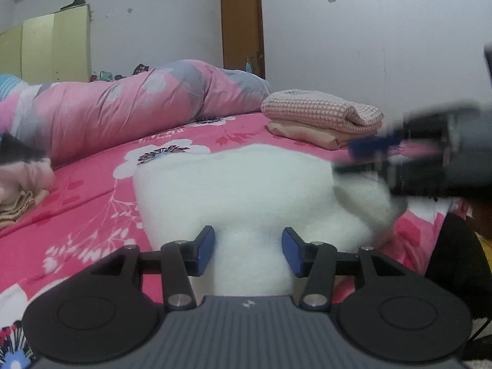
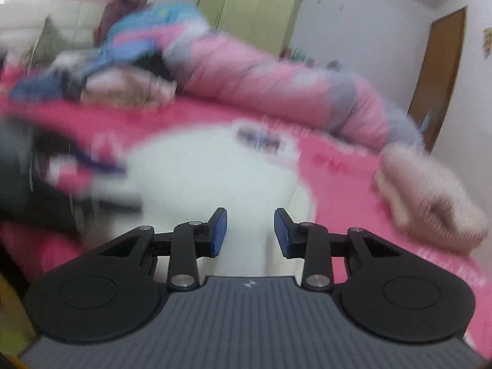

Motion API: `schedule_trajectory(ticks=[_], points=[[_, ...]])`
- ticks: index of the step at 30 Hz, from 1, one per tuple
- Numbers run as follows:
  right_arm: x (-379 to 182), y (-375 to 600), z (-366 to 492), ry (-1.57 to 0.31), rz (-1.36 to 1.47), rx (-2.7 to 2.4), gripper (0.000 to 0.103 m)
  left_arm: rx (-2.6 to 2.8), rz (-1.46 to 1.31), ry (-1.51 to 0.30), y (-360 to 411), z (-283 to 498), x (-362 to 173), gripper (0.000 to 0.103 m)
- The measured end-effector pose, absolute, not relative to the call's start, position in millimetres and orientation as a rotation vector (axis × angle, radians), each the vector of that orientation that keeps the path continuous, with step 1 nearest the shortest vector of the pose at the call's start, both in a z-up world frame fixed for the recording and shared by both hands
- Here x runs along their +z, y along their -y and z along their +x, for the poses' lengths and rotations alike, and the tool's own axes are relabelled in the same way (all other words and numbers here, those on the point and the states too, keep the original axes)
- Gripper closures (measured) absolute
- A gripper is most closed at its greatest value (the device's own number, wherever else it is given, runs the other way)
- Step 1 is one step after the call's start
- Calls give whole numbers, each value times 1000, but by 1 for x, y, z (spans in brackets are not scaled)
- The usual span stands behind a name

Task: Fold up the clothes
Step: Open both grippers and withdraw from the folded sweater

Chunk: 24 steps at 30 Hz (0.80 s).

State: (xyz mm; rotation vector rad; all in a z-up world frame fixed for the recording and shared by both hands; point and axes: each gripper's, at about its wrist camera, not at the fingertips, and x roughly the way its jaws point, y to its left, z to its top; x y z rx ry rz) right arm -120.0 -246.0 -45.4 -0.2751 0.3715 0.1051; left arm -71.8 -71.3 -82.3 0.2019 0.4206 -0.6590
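A white fleece lies bunched on the bed, on a pink floral sheet, in front of both cameras. The left tongs sit at its near edge with a ridge of the fleece rising between the blue pads; the pads seem to press the fabric on both sides, so the tongs are clenched on the fleece. In the right wrist view (badly blurred) the right tongs also straddle a fold of the fleece, and their pads look closed on it as well. From the left view the right tongs appear as a dark smear at the fleece's far right corner. A folded stack of checked and peach cloth rests on the bed beyond, near the wall. A pink quilt is heaped along the back, and loose clothes lie at the left.
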Motion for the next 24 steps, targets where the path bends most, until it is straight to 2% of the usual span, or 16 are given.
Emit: schedule_trajectory(ticks=[3, 7, 8, 11, 16, 18, 20, 21, 24], points=[[-29, 246, -116, -317, -244, 105, 71, -649, 177, -425, 71, -71, -82, 52], [-88, 258, -83, -522, -283, 78, 70, -663, 154, -432, 70, -71, -81, 49], [-94, 267, -83, -499, -221, 94, 70, -656, 171, -427, 72, -72, -80, 49], [-65, 274, -69, -567, -124, 98, 70, -643, 198, -407, 75, -76, -82, 43], [-22, 253, -57, -437, -200, 124, 71, -632, 239, -373, 79, -80, -86, 42], [-34, 251, -44, -480, -177, 136, 72, -638, 240, -372, 78, -80, -86, 42], [-67, 251, -23, -606, -210, 100, 73, -649, 227, -372, 75, -80, -87, 43], [-83, 255, -22, -581, -217, 111, 72, -650, 224, -368, 75, -80, -88, 43], [-66, 261, -12, -644, -134, 102, 72, -646, 212, -353, 73, -81, -90, 41]])
